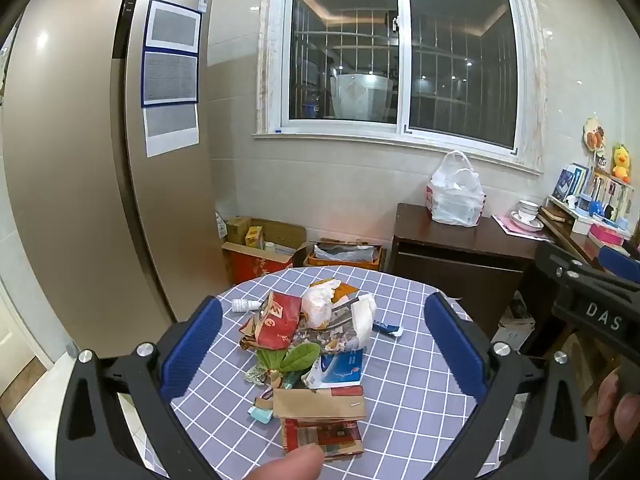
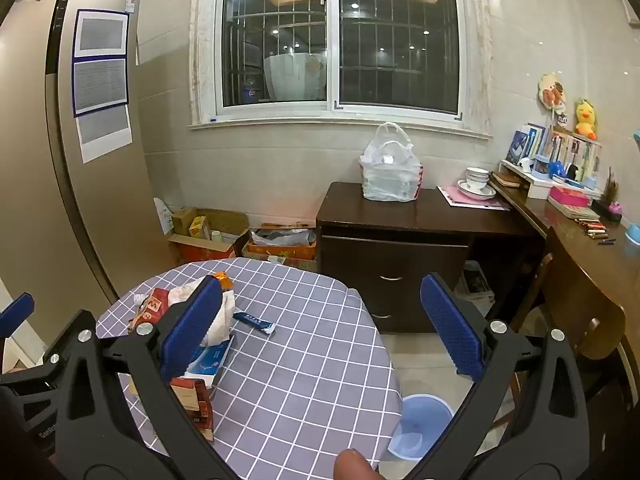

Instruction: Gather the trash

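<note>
**Trash pile on checked table, 2 grippers empty**

Left wrist view: my left gripper [image 1: 323, 342], blue pads spread wide, holds nothing above the heap of crumpled paper and wrapper trash [image 1: 310, 332] on the round grey checked tablecloth [image 1: 412, 392].

Right wrist view: my right gripper [image 2: 322, 328], likewise spread and empty; small blue sachet [image 2: 254, 322] lies beside the heap; light blue plastic bin [image 2: 420, 426] on the floor, right of the table.

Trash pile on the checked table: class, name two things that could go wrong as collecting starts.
The trash pile is loose and overlapping, so the open left gripper may drag neighbours along. The blue bin sits on the floor beside the table; light scraps could miss it.
</note>
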Available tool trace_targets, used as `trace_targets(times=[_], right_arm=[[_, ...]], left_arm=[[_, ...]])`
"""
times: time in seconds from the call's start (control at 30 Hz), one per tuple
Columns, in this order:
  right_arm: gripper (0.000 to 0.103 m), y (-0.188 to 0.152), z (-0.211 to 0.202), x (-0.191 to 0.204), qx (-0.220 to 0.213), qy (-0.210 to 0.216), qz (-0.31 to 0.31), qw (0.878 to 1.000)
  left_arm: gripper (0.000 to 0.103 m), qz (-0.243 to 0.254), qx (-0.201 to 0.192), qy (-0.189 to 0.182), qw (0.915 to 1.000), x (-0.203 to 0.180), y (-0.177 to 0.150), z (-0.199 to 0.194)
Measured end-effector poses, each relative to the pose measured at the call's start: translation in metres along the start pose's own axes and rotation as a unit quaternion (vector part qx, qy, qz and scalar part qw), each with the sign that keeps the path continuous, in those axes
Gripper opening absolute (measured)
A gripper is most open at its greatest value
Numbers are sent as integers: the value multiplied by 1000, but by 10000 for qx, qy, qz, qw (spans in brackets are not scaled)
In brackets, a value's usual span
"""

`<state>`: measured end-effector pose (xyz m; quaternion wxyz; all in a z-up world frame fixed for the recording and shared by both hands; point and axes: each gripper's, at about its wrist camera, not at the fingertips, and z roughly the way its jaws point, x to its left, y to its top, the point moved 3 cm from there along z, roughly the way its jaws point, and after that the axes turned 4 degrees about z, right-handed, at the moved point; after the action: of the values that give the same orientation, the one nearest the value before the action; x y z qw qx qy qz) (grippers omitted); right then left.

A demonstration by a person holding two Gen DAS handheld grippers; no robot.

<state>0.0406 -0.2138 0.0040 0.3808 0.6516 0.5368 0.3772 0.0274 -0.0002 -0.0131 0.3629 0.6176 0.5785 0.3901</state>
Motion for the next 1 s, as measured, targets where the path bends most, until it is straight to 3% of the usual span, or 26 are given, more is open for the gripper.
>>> trace_targets(times=[1.0], right_arm=[[98, -3, 13, -1, 130, 22, -47, 9999]], left_arm=[[99, -56, 105, 16, 9999, -5, -3, 4]])
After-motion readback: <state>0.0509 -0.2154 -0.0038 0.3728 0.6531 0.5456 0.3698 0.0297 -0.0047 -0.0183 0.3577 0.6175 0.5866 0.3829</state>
